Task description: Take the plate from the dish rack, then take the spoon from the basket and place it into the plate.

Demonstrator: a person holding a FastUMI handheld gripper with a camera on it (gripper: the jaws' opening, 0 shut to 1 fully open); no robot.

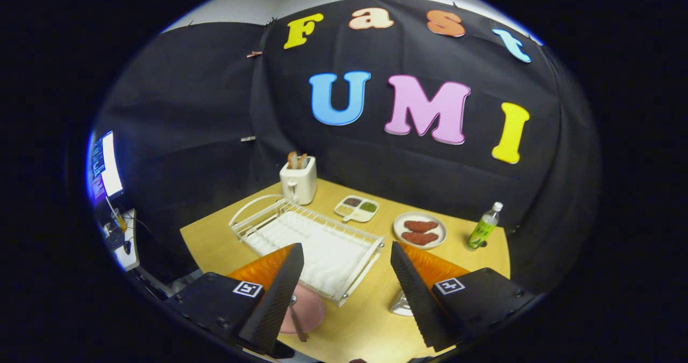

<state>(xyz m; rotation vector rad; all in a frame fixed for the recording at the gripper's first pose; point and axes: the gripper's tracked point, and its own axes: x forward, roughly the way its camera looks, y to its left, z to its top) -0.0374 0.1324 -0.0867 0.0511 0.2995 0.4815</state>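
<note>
Gripper (344,293) raised above the near end of the wooden table (371,320), tilted to look down across it. Fingers spread wide, nothing between them, nothing touched. Probably held high and back to clear what lies below.

Just under the left finger: pink plate (309,312) flat on the table, out of the dish rack (317,244) and touching or just beside its near corner. Partly hidden by the finger. Across the plate, a slim dark-handled utensil with a bright metal end, taken to be the spoon (295,320); handle runs past the plate's near rim toward the table edge. Lies in or on the plate as far as can be told. Judged: both parts of the task look done, open jaws fitting a release.

Under the right finger: a pale metallic object (400,305) on the table, mostly covered; could be the basket, cannot tell.

Between and beyond the fingers: white wire rack, slots bare, arched handle at the far end. Set lengthwise away from the gripper, likely so a plate lifts straight out toward the near side.

Further back: white toaster (299,183) with toast standing in its slots, just past the rack's far end. Right of it, small divided dish (357,208) with condiments, then a plate with two reddish patties (420,230), then a green bottle (484,227) upright near the booth wall. All well apart from the working corner; likely bystanders to this task.

Far left, off the table: lit monitor (105,166) and cabling.
</note>
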